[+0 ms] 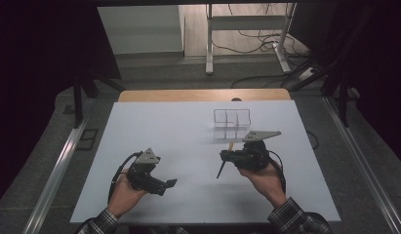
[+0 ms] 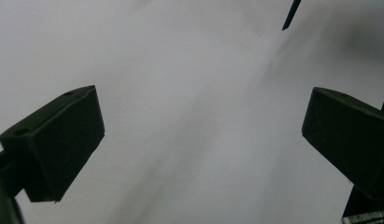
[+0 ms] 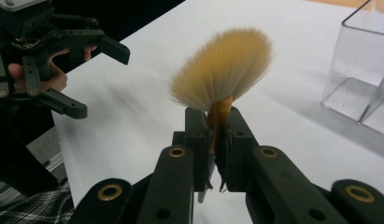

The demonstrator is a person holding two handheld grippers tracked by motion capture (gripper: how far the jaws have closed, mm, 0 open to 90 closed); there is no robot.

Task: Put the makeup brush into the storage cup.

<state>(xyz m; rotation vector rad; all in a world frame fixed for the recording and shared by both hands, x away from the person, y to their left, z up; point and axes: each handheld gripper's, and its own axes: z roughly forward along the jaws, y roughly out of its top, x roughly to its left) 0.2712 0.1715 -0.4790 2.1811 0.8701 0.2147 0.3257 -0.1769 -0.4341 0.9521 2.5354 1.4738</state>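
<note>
A makeup brush [image 3: 224, 65] with a fan of tan bristles stands up between the jaws of my right gripper [image 3: 219, 121], which is shut on its orange neck. In the high view this brush [image 1: 221, 168] slants across the right gripper [image 1: 225, 155], its dark handle pointing down toward the person. A clear acrylic organizer [image 1: 231, 124] with several compartments stands just beyond the right gripper, seen also as the organizer [image 3: 362, 70] at the right. My left gripper [image 1: 168, 185] hovers over the white table [image 1: 154, 131], open with nothing held. Its jaws stand wide apart around the left gripper [image 2: 201, 135] midpoint.
The brush's dark handle tip [image 2: 290, 14] pokes into the top of the left gripper view. The left gripper [image 3: 101, 81] shows open at the upper left of the right gripper view. A wooden strip [image 1: 203, 95] edges the table's far side. Beyond it are a stand's legs [image 1: 210, 44] and cables.
</note>
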